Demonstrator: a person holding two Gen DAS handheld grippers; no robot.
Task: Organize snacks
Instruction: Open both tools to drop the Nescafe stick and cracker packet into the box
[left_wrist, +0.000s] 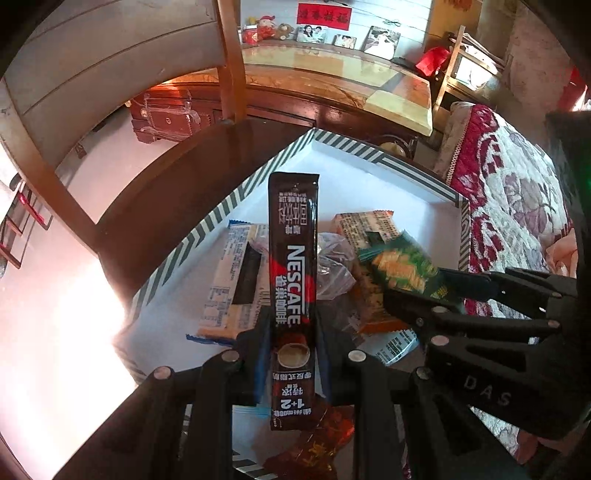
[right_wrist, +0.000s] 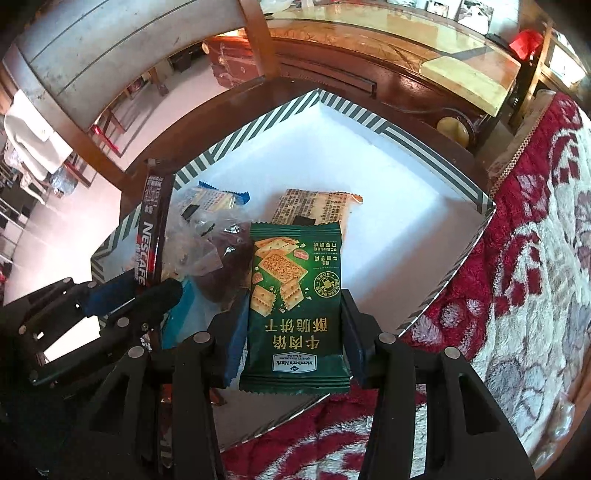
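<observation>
Jaws of the left gripper (left_wrist: 291, 354) are closed on a dark Nescafé coffee stick (left_wrist: 293, 280), which stands lengthwise up the middle of the left wrist view, its lower part pinched between the two black fingers and its upper end reaching over the box. Jaws of the right gripper (right_wrist: 295, 332) stand either side of a green cracker packet (right_wrist: 295, 314); whether the pads press on it or stand just clear cannot be told, as a narrow gap seems to show at the right side. No earlier picture is given.

Both items are above a shallow white box with a striped rim (right_wrist: 258, 125), which sits on a dark wooden table (left_wrist: 177, 173) and fills the centre of each view. Inside the box, toward its left and lower part, lie a pale biscuit packet with blue ends (left_wrist: 231, 288), a crumpled clear wrapper (left_wrist: 332, 266) and an orange-edged packet printed side up (right_wrist: 314, 206); the right and upper part of the box floor is bare white. A red-brown wrapper (left_wrist: 314, 446) shows at the bottom of the left wrist view, beneath the stick.

A red-and-cream floral blanket (right_wrist: 517, 258) fills the right of both views, touching the box's right edge. A glossy wooden cabinet top (left_wrist: 332, 74) crosses the upper frame.
</observation>
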